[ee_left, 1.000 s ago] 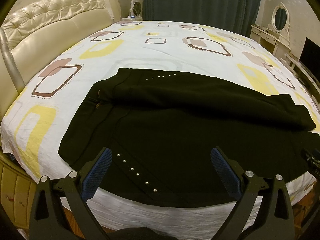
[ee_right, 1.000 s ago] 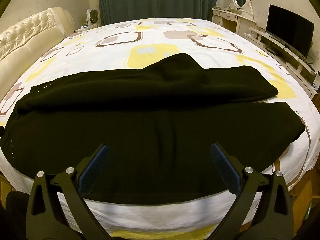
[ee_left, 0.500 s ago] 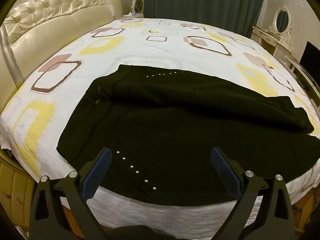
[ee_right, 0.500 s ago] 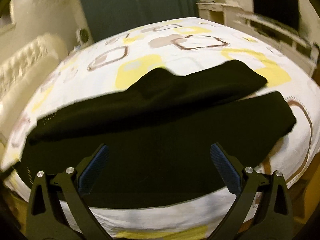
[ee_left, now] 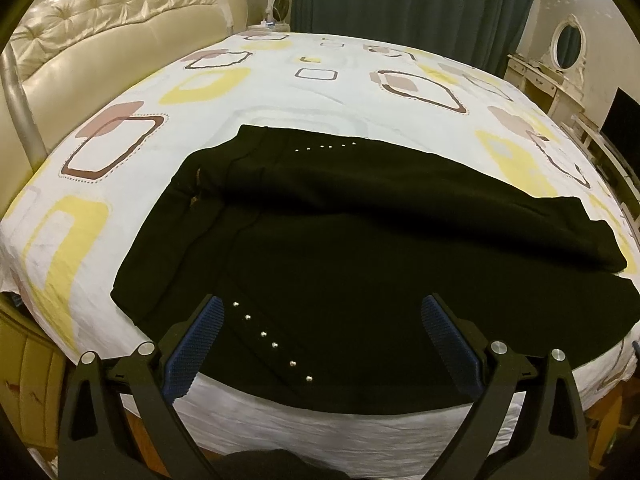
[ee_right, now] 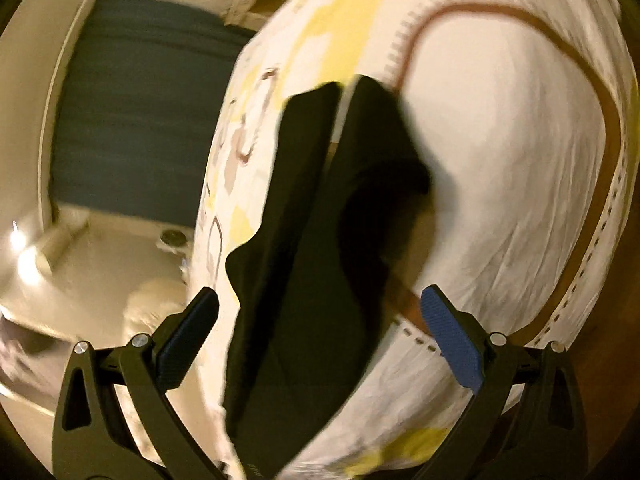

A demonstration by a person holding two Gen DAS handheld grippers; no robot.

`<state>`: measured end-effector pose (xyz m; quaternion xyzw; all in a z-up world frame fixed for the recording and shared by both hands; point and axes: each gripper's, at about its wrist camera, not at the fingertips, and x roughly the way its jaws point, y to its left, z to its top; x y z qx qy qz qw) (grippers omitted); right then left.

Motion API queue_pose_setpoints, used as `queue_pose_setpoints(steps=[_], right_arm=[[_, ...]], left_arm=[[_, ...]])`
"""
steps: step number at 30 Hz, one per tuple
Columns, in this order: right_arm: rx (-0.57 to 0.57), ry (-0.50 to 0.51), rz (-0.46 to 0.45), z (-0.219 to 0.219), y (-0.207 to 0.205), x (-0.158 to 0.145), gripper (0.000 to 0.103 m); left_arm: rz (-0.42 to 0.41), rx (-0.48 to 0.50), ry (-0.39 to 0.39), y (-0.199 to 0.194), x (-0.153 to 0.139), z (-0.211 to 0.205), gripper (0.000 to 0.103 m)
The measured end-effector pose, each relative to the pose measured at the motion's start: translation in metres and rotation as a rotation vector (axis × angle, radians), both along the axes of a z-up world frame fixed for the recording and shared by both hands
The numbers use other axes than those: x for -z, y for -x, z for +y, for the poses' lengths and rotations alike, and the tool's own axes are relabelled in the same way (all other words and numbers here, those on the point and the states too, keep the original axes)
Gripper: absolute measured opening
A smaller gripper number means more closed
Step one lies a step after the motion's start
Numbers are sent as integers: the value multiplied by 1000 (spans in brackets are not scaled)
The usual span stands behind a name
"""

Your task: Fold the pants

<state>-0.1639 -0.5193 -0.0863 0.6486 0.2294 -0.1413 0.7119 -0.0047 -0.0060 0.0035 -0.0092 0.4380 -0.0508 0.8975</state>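
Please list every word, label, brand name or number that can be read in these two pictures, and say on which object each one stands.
There is no readable text in either view.
Black pants: only a row of small metal studs, no label visible.
Bedsheet: printed shapes only, no words.
Right wrist view: too blurred to read anything; a faint mark on the gripper body near the bottom edge is illegible.

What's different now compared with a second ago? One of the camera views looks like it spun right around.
The right gripper swung and rolled sharply toward the leg ends of the black pants, so its view is tilted and blurred. The left gripper only eased slightly nearer the waistband. Both stay open, gripping nothing. The pants lie unchanged on the patterned bed.
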Motion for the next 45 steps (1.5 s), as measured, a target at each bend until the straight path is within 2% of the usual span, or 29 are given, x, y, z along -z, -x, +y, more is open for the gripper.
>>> queue_pose_setpoints(steps=[3,7,9,11,13,15,18,21,23,24,25,27,28,31,35,37,38,40,43,44,45], right_arm=[[-10,-31,-56,-9,-14,11,101],[7,-157,-187,-16,-38,30,101],[94,-152,-226,-23,-33,29,101],[175,-102,-252,-34,-21,23,101],[241,-36,-242,-45,-10,14,101],[255,16,-201,-53,-5,9,101],[233,25,-155,-57,-7,11,101],[266,29,-137,-66,6,13,101],[273,51,-113,-74,13,14,92],[259,59,-102,-74,14,17,68],[211,63,-73,-76,9,20,40],[121,88,16,-78,2,28,18],[87,138,73,-78,0,27,8],[36,254,160,-79,-4,22,8],[86,238,119,-88,5,30,9],[198,261,135,-99,26,24,21],[264,287,175,-103,38,17,27],[282,337,208,-102,42,-3,48],[117,473,178,-78,4,-44,50],[8,554,149,-55,-25,-65,51],[-58,593,128,-41,-43,-75,52]], left_arm=[[4,3,-9,0,2,-1,99],[15,-4,-12,0,6,-1,99],[22,-7,-15,-1,8,-1,99],[27,-9,-19,-2,11,-1,99],[37,-9,-18,-4,14,0,99],[43,-7,-17,-5,16,0,99],[44,-1,-21,-7,17,-1,99],[42,2,-24,-7,19,-1,99],[45,1,-27,-7,20,0,99],[47,0,-27,-7,20,0,99],[48,-1,-25,-7,21,1,99],[53,-2,-22,-8,22,2,99],[53,-1,-21,-8,23,2,99],[47,-1,-38,-8,23,1,99],[57,6,-60,-12,28,3,99],[54,12,-72,-14,29,6,99],[50,15,-78,-16,28,11,99],[44,34,-58,-20,25,21,99],[5,69,-12,-29,16,46,99],[-16,77,-9,-33,12,54,99],[-31,103,-19,-42,7,63,99]])
